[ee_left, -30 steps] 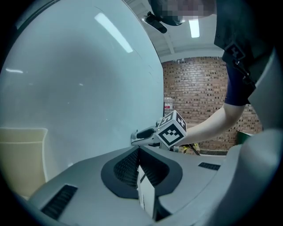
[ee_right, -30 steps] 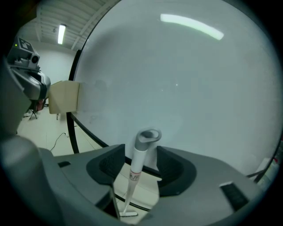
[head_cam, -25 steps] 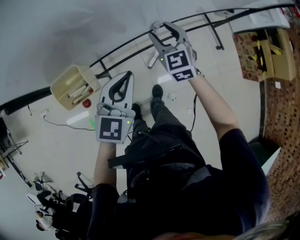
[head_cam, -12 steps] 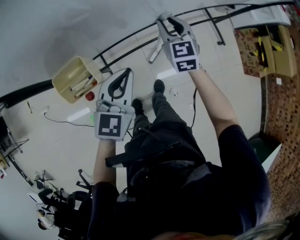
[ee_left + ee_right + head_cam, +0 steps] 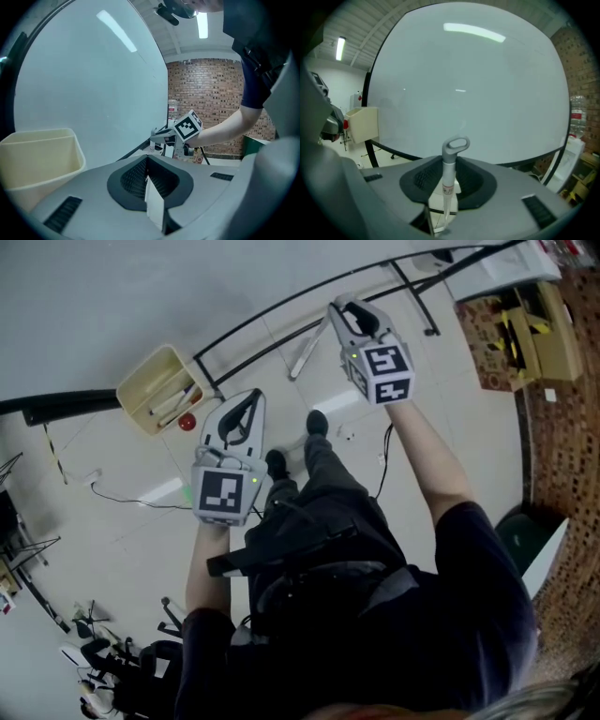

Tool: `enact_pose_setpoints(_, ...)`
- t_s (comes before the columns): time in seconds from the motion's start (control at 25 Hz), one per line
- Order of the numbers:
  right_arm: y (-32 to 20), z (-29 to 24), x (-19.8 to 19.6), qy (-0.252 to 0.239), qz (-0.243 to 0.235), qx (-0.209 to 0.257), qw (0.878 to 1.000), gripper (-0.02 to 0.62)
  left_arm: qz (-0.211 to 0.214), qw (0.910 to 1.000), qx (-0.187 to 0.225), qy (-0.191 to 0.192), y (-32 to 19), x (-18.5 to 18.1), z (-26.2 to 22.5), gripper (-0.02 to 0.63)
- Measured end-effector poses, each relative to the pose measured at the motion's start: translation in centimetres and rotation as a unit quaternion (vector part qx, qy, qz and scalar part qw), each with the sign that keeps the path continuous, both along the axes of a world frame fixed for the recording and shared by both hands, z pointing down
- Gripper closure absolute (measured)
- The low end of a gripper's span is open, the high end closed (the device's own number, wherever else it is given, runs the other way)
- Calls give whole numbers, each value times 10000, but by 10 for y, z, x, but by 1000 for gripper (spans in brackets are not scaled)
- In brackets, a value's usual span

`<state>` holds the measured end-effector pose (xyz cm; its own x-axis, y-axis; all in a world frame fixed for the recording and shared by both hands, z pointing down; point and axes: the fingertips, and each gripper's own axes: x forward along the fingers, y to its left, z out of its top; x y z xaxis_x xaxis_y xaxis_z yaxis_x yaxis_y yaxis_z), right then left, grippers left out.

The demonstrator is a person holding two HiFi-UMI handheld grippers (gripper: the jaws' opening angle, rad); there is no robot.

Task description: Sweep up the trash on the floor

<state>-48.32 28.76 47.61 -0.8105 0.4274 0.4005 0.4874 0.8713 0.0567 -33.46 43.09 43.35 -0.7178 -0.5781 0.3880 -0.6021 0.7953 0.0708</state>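
Bin [image 5: 155, 395] on floor [image 5: 141, 521] beside table [image 5: 141, 296] edge, broom handle [image 5: 307, 351] right of it, shoes [image 5: 316, 422] nearer the person

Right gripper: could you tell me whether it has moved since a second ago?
Yes. The right gripper has shifted right, toward the table leg; its jaws have just been closing, with the handle between them.

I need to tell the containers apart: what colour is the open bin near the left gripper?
The bin is pale cream-yellow; the left gripper view shows it best.
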Motion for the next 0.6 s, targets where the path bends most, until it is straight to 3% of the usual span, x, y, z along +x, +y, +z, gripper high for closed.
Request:
enact_pose_setpoints(0.36,4,-64,74,-375,-149,-116,9991,489,583,9979,61,-259,0,37,-18,601)
enact_pose_setpoints(0.6,2,-122,136,-670,-236,-200,9973,489,1370,9895,36,-464,-20,67,-20,601)
